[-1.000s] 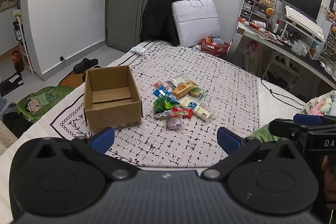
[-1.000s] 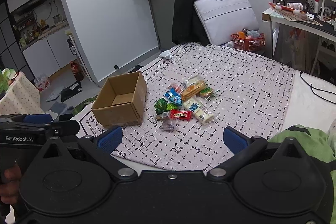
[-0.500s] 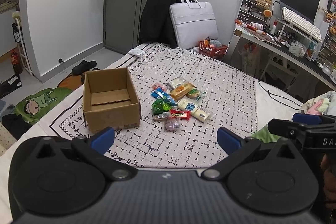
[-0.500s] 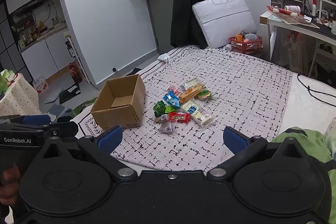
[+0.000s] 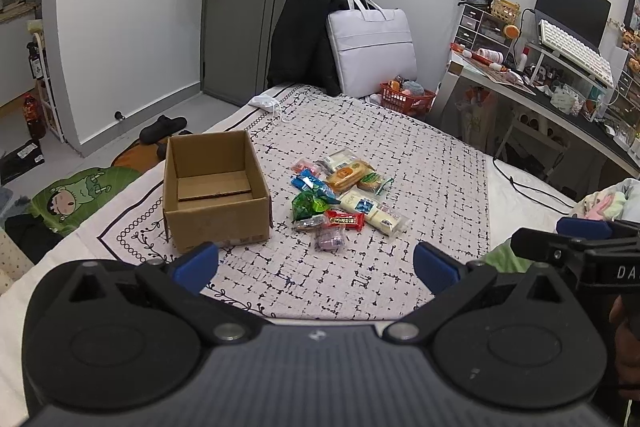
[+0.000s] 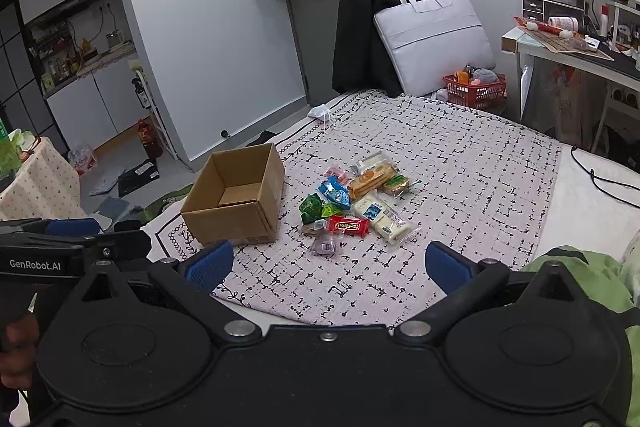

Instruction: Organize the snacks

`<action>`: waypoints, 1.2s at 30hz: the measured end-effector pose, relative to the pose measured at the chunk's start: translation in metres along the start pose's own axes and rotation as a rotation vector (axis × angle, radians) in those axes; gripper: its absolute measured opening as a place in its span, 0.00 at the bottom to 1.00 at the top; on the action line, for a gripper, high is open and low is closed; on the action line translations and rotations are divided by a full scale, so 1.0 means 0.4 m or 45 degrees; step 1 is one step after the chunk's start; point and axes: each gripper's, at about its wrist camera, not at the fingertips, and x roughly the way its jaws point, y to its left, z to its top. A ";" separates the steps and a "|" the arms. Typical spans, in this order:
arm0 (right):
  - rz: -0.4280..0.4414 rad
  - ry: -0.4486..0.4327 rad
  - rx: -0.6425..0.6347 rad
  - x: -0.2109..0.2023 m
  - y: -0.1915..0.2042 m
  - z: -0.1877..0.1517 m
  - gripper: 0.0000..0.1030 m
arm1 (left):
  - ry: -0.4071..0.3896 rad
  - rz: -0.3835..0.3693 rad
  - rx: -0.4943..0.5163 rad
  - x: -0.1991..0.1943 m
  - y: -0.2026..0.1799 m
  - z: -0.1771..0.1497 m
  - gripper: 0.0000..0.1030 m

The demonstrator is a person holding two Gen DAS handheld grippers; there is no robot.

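Observation:
An open, empty cardboard box (image 5: 216, 187) (image 6: 238, 197) stands on the patterned bedspread. To its right lies a heap of several wrapped snacks (image 5: 344, 199) (image 6: 356, 203), among them a red bar (image 5: 345, 220) (image 6: 349, 225), a green pack (image 5: 308, 205) and a long white pack (image 6: 384, 217). My left gripper (image 5: 316, 267) is open, held well short of the snacks, with nothing between its blue pads. My right gripper (image 6: 328, 265) is likewise open and empty, hovering near the bed's front edge. Each gripper shows at the edge of the other's view.
A grey laptop bag (image 5: 370, 51) and black coat (image 5: 308, 35) lean at the bed's far end beside a red basket (image 5: 406, 99). A cluttered desk (image 5: 560, 99) runs along the right. A white mask (image 5: 266, 103) lies on the bedspread. Green fabric (image 6: 592, 279) is at right.
Both grippers have drifted slightly, so the box and snacks sit a little lower and nearer in view. Neither gripper has changed its opening; nothing on the bed moved.

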 end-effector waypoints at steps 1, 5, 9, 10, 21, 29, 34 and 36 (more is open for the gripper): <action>0.000 0.000 0.001 0.000 0.000 -0.001 1.00 | 0.000 0.000 0.000 0.000 0.000 -0.001 1.00; -0.003 0.005 0.000 0.002 -0.002 -0.001 1.00 | -0.001 -0.005 0.003 0.000 0.001 -0.004 1.00; -0.010 0.011 0.006 0.006 -0.006 -0.003 1.00 | 0.007 -0.006 0.006 0.003 -0.001 -0.005 1.00; -0.013 0.014 0.007 0.007 -0.007 -0.004 1.00 | 0.009 -0.005 0.005 0.005 -0.002 -0.005 1.00; 0.003 0.024 0.011 0.032 -0.021 0.006 1.00 | 0.014 -0.001 -0.001 0.022 -0.008 -0.002 1.00; 0.026 0.025 0.015 0.070 -0.043 0.023 1.00 | 0.033 0.007 -0.027 0.073 -0.006 0.022 1.00; 0.041 0.041 0.046 0.116 -0.070 0.041 1.00 | 0.057 0.021 -0.051 0.121 -0.004 0.035 1.00; 0.043 0.049 0.051 0.137 -0.080 0.048 0.99 | 0.065 0.028 -0.057 0.140 -0.004 0.039 1.00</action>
